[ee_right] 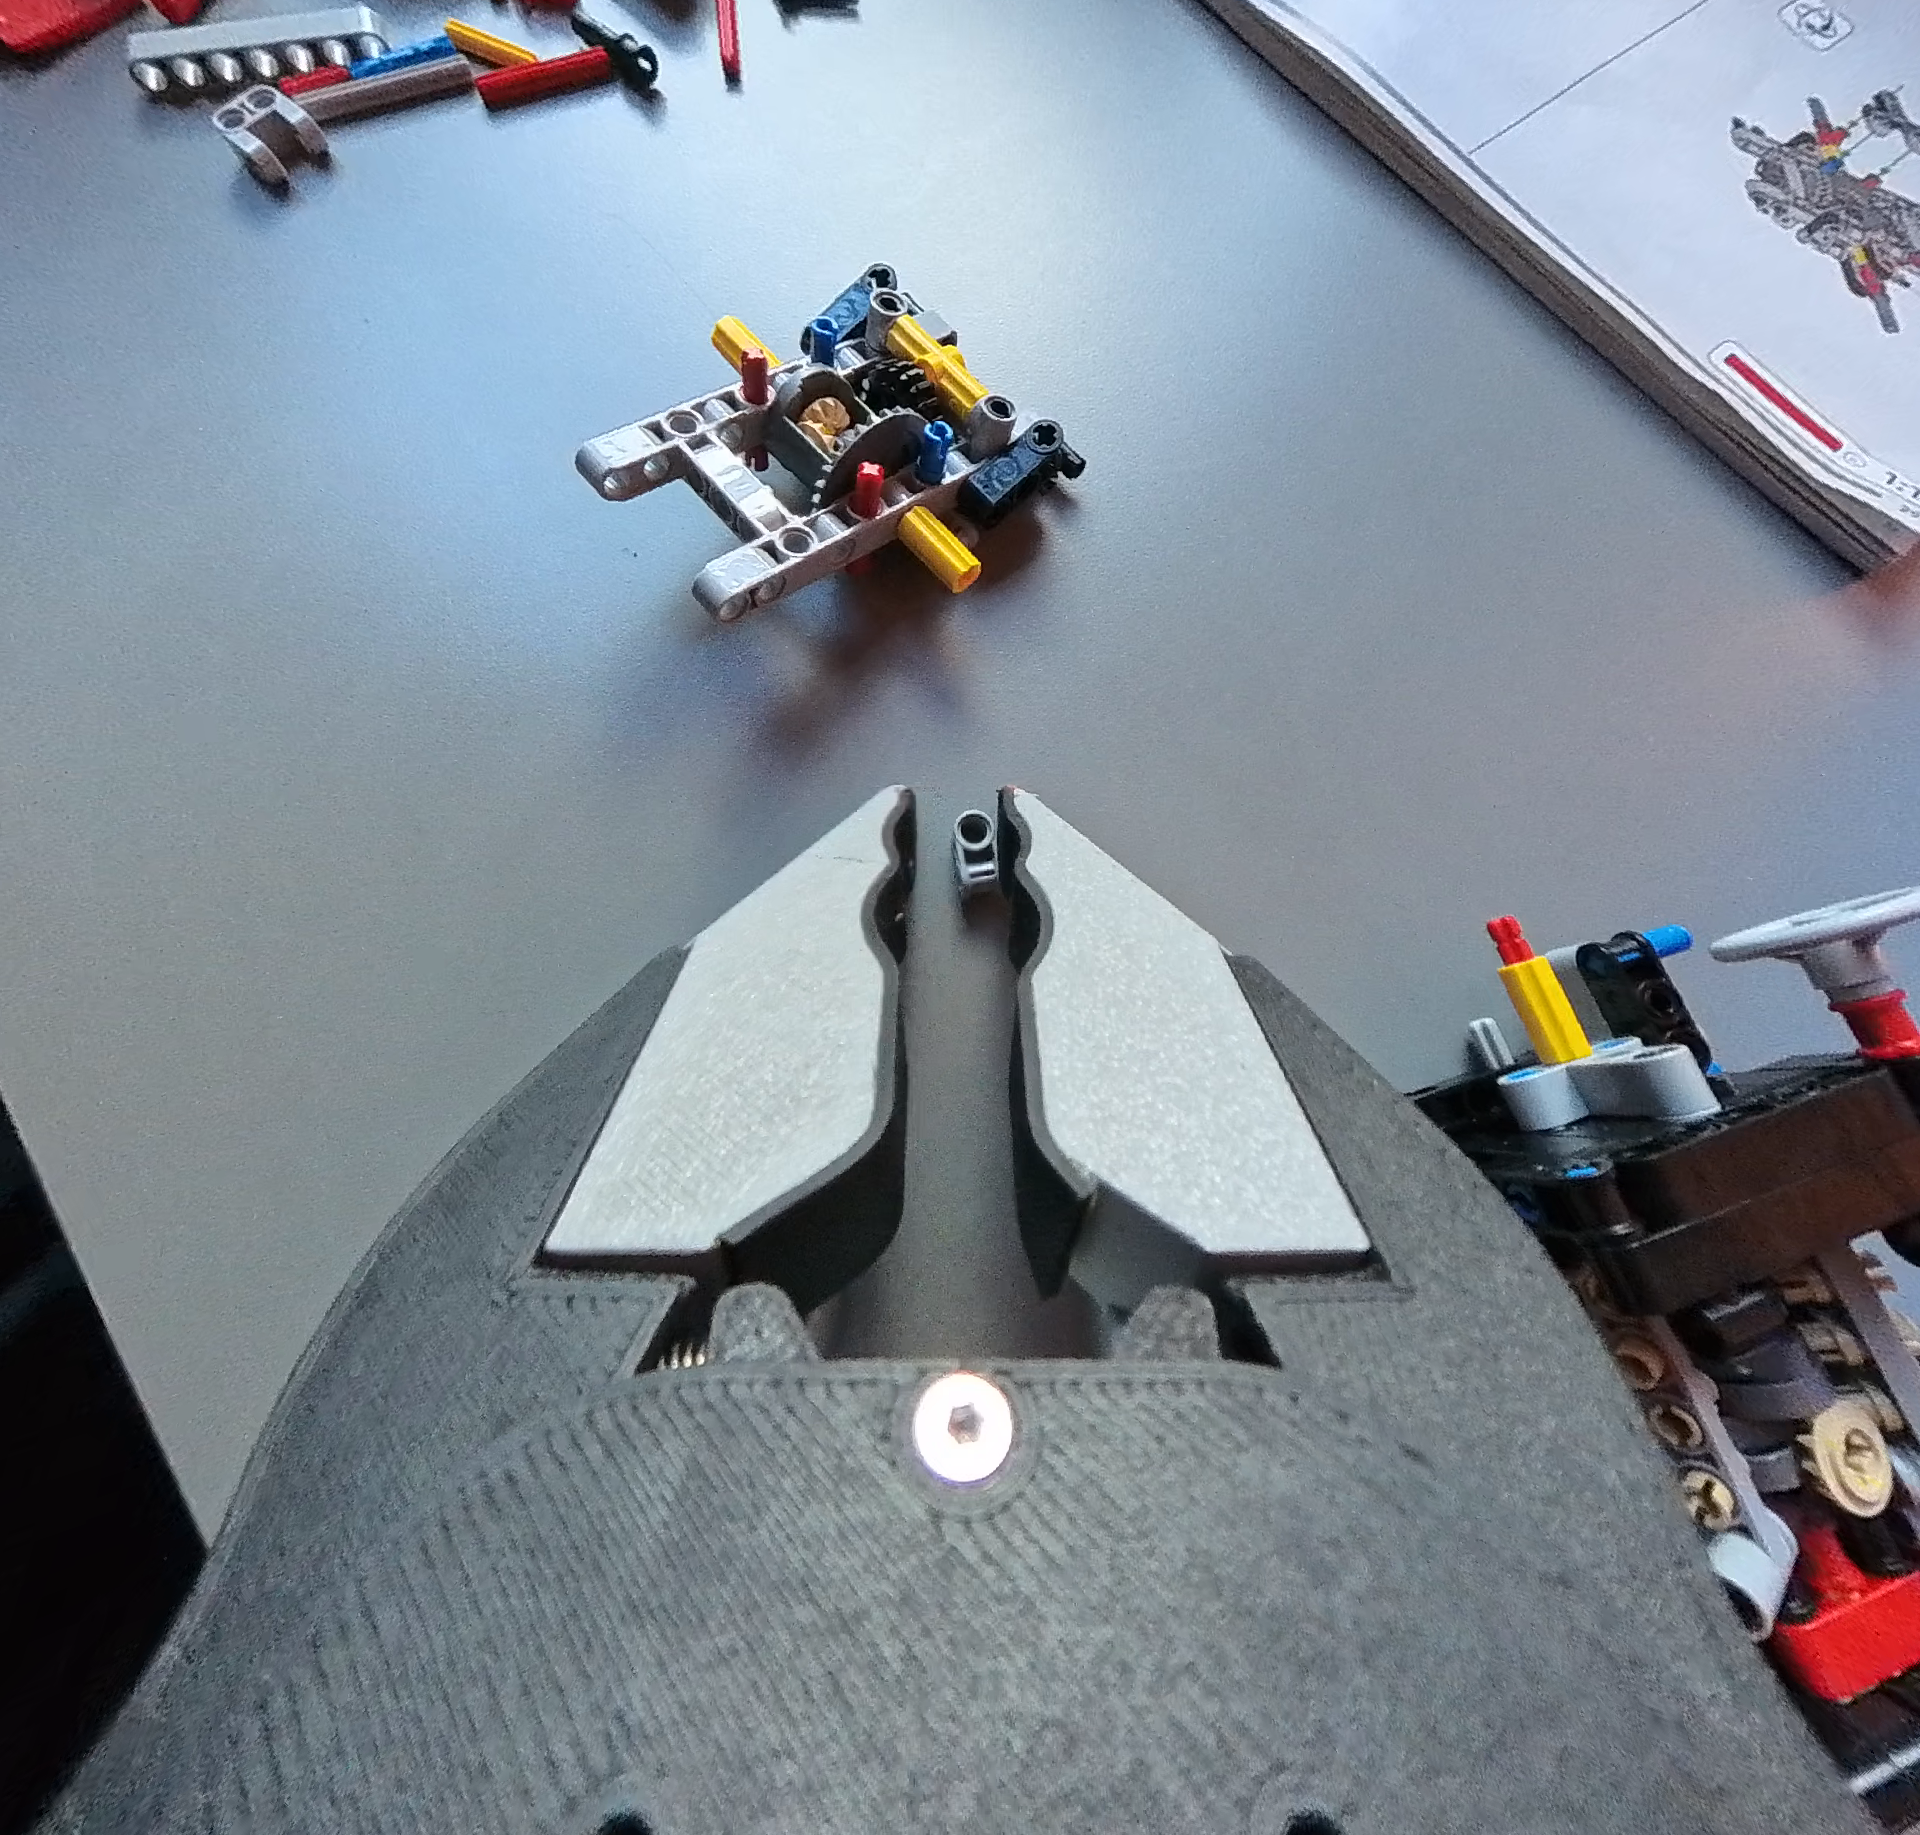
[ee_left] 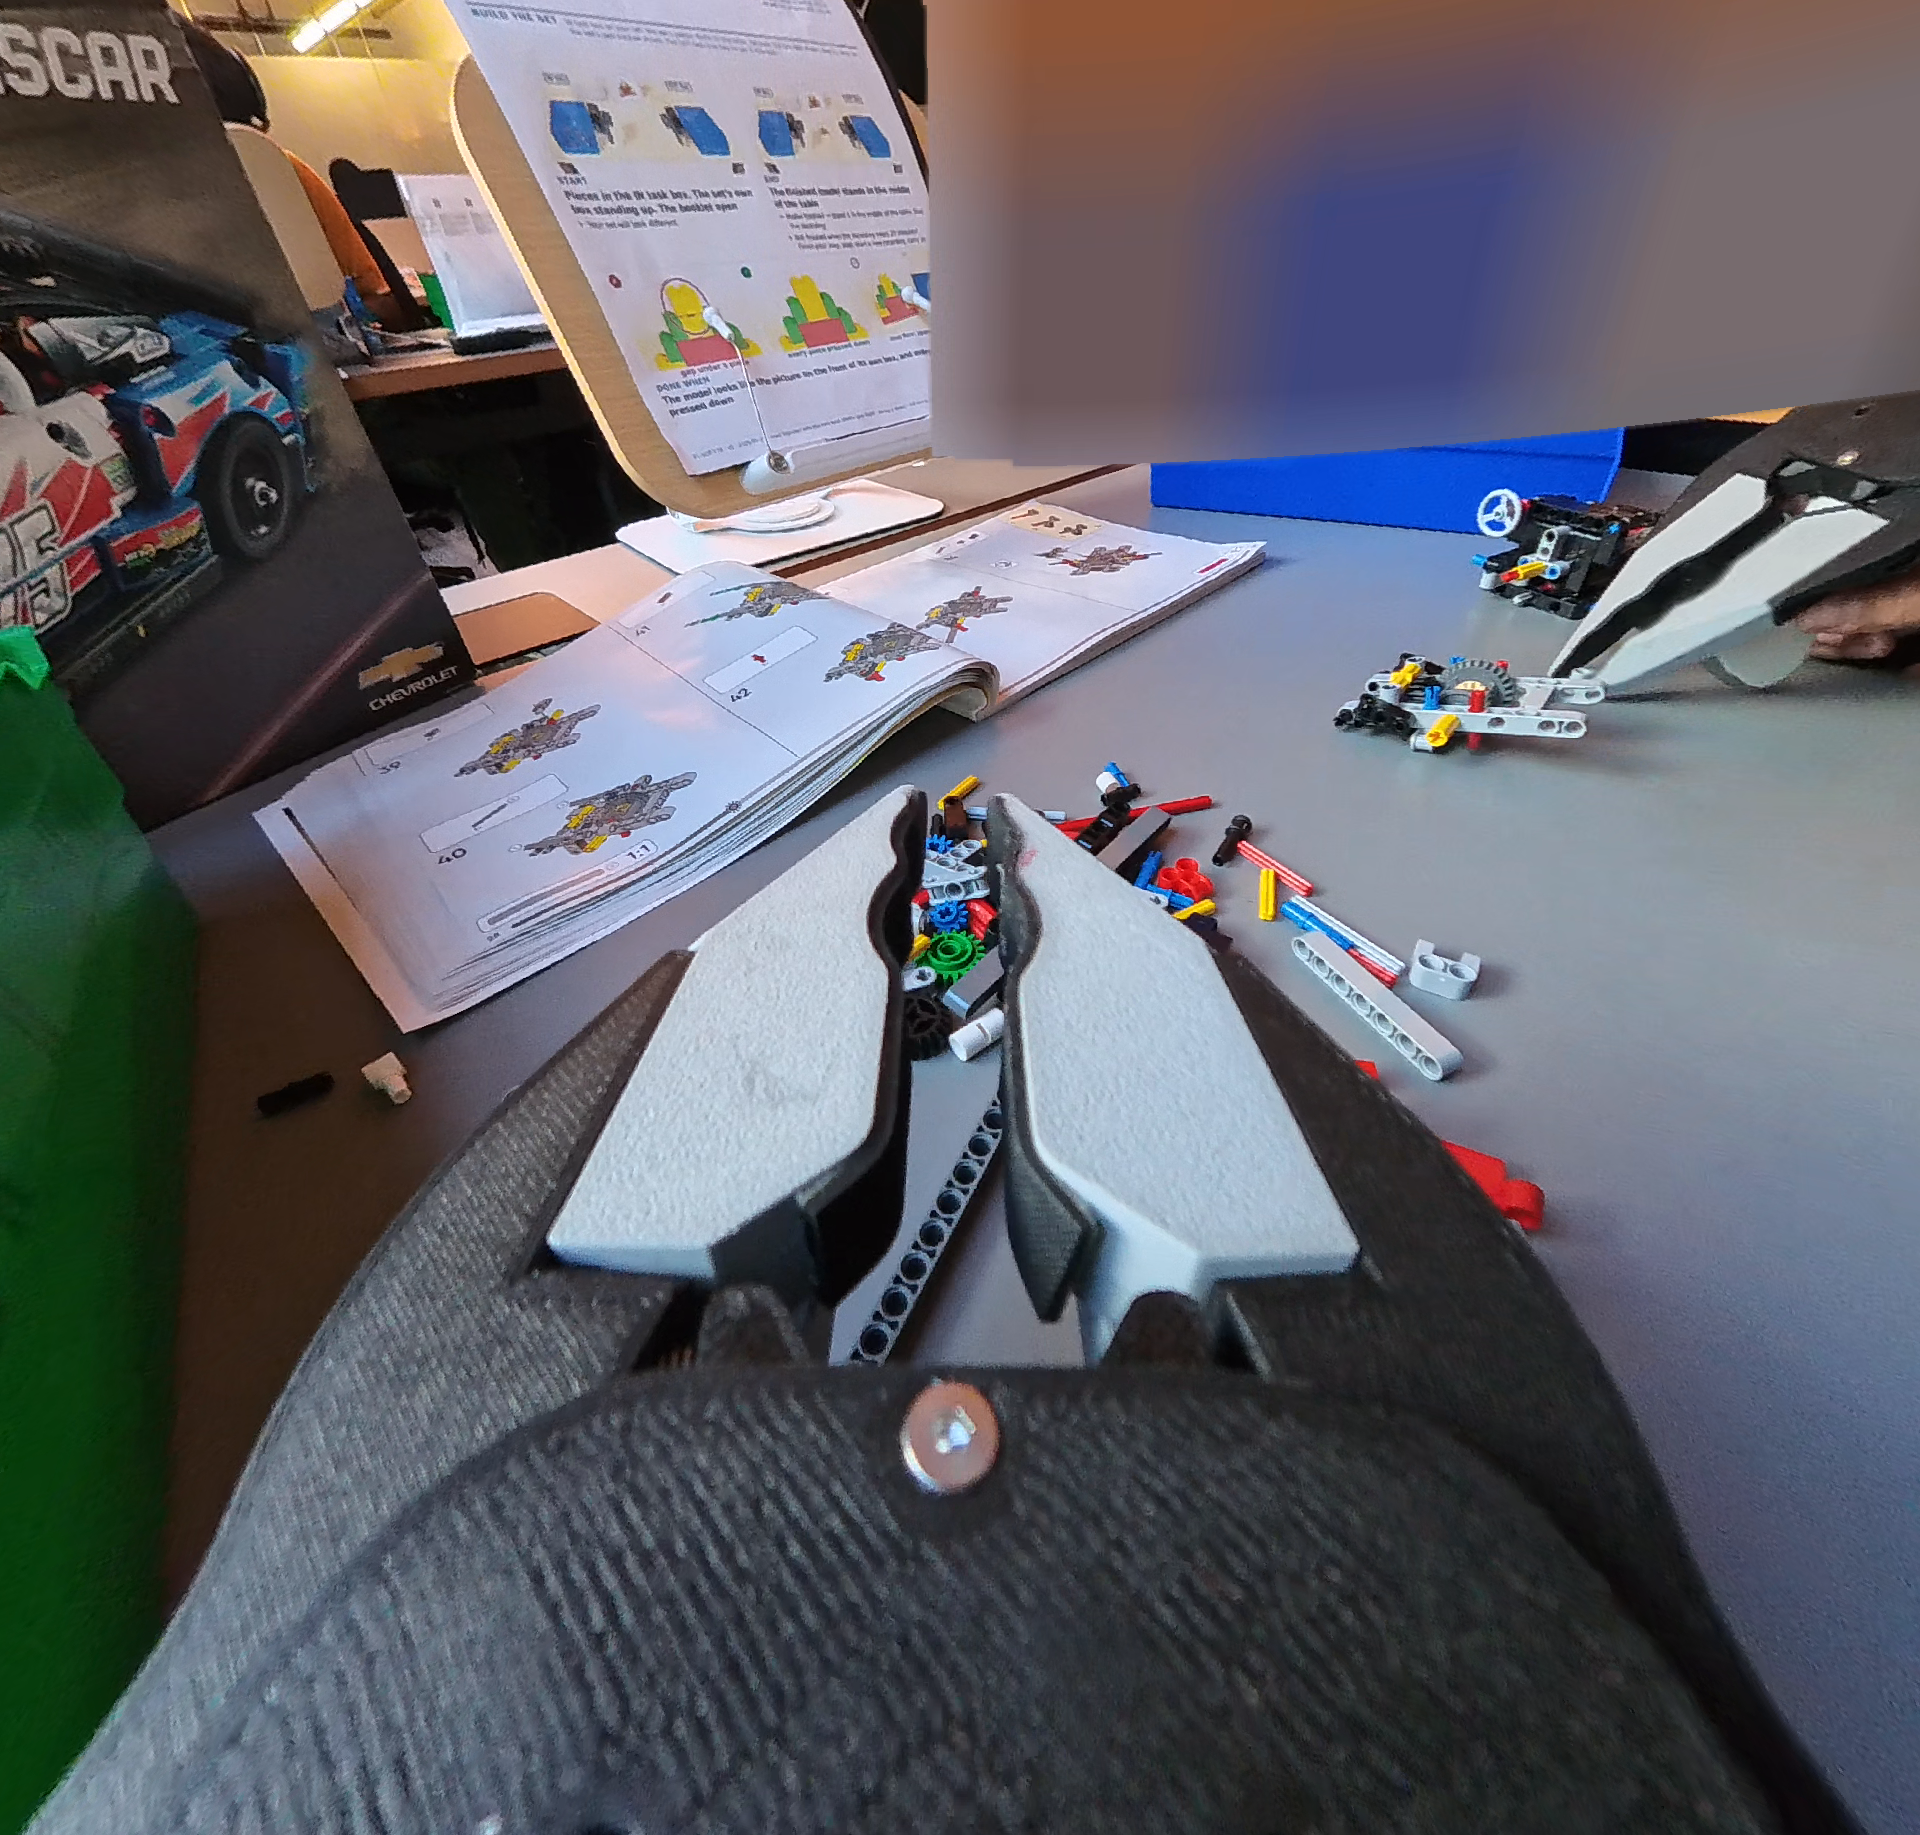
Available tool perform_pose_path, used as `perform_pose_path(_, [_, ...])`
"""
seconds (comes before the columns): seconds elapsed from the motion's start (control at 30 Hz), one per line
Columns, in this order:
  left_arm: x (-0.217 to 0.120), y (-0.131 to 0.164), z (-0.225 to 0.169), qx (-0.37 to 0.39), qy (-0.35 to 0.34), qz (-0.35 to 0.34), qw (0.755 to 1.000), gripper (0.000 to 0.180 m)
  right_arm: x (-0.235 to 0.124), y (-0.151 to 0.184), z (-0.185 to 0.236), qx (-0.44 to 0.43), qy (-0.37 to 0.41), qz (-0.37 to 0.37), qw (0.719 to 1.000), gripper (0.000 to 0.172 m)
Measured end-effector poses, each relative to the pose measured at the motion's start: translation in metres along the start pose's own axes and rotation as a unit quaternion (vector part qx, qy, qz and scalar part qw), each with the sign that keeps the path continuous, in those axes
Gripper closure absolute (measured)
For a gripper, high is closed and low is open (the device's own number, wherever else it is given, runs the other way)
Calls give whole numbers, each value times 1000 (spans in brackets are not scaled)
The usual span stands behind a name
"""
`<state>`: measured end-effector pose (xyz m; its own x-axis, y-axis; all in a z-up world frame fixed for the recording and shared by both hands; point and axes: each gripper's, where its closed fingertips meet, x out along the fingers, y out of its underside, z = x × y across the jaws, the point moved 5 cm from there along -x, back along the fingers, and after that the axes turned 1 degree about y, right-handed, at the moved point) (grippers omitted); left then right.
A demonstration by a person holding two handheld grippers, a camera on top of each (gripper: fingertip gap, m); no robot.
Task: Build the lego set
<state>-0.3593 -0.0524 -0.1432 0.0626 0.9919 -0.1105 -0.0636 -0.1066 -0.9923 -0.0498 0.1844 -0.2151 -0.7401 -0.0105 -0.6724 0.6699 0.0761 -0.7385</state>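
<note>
My left gripper (ee_left: 956, 803) hovers over a pile of small building pieces (ee_left: 951, 944) on the grey table (ee_left: 1662, 954). Its jaws stand narrowly apart, and the green gear (ee_left: 951, 954) and other bits show through the gap. Nothing is pressed between the pads. A long grey beam (ee_left: 935, 1235) lies under it. My right gripper (ee_right: 956, 798) is low over the table, with a small grey connector (ee_right: 977, 850) between its fingers. The connector touches the right pad, and a gap stays at the left pad. A small grey-framed gear assembly (ee_right: 831, 445) lies just ahead of it. That assembly also shows in the left wrist view (ee_left: 1465, 699).
An open instruction booklet (ee_left: 727, 725) lies at the back left, by the set's box (ee_left: 208, 435) and a green bag (ee_left: 73, 1058). A larger black assembly with a steering wheel (ee_right: 1662, 1162) sits right of my right gripper. A blue box (ee_left: 1382, 486) stands behind. Left tips to right tips: about 35 centimetres. The green gear (ee_left: 951, 954) lies some 10 centimetres from my left tips, 30 centimetres from my right tips.
</note>
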Motion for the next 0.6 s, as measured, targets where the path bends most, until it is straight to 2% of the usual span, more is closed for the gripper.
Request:
perform_pose_path(0.27, [0, 0, 1, 6, -18, 1, 1000, 171, -2, 0, 5, -15, -18, -4, 1000, 157])
perform_pose_path(0.47, [2, 1, 2, 8, -23, 10, 1000, 170, -5, -3, 5, -13, -22, -20, 999, 147])
perform_pose_path(0.6, [5, -6, 8, 5, -31, 6, 999, 170, -11, -6, 5, -25, 1, -49, 998, 145])
